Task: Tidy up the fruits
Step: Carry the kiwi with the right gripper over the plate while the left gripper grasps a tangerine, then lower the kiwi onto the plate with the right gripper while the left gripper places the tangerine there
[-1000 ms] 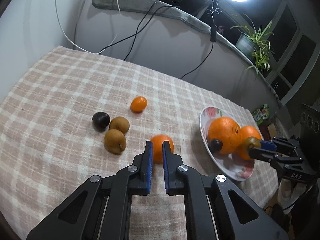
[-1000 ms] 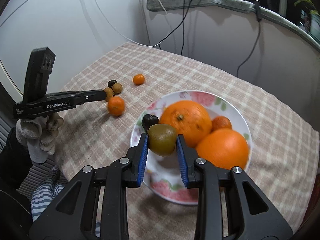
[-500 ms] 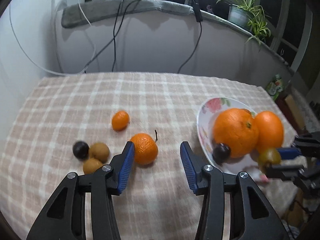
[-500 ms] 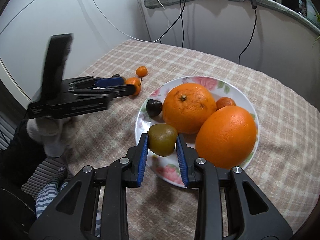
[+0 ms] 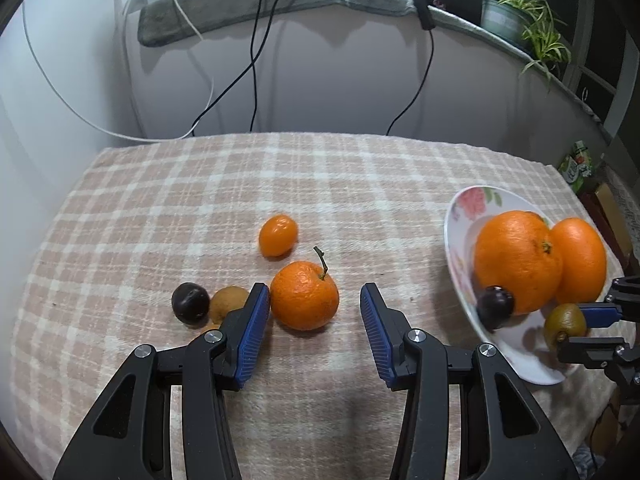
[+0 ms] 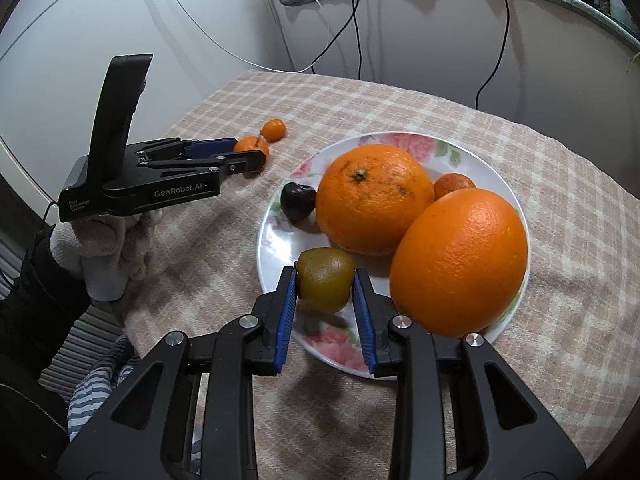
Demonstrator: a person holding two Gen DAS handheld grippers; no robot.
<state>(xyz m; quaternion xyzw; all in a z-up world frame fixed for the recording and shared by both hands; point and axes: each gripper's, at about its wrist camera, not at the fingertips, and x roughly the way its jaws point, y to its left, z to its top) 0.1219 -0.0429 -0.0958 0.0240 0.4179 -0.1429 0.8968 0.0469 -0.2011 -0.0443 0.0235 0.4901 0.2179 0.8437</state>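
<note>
Broadly, surface: a table under a pink-and-cream checked cloth (image 5: 360, 184), soft and slightly rumpled at the near edge.
Room: a pale wall behind the table, a grey-padded ledge (image 5: 280, 0) along the far side with black and white cables (image 5: 256, 60) hanging down to the cloth, and a potted plant (image 5: 516, 12) on the ledge at far right.
Plate: a white floral plate (image 6: 472, 164) on the right part of the cloth, holding two big oranges (image 6: 374, 198), a small mandarin (image 6: 454, 185) behind them and a dark plum (image 6: 297, 201) at its left rim.
Right gripper (image 6: 325, 296): closed on a kiwi (image 6: 325, 283), held over the near left part of the plate; whether the kiwi touches the plate cannot be told.
Left gripper (image 5: 314, 326): jaws spread wide, set either side of a stemmed tangerine (image 5: 305, 295) on the cloth; its left pad is just beside the fruit, the right pad apart.
Loose fruit: a small oval kumquat (image 5: 278, 235) just beyond the tangerine; a second dark plum (image 5: 190, 303) and a brown kiwi (image 5: 228, 300) touching each other to the left, with another brown fruit mostly hidden behind the left finger.
Person: a white-gloved hand (image 6: 104, 248) holds the left gripper's handle, seen from the right wrist.
</note>
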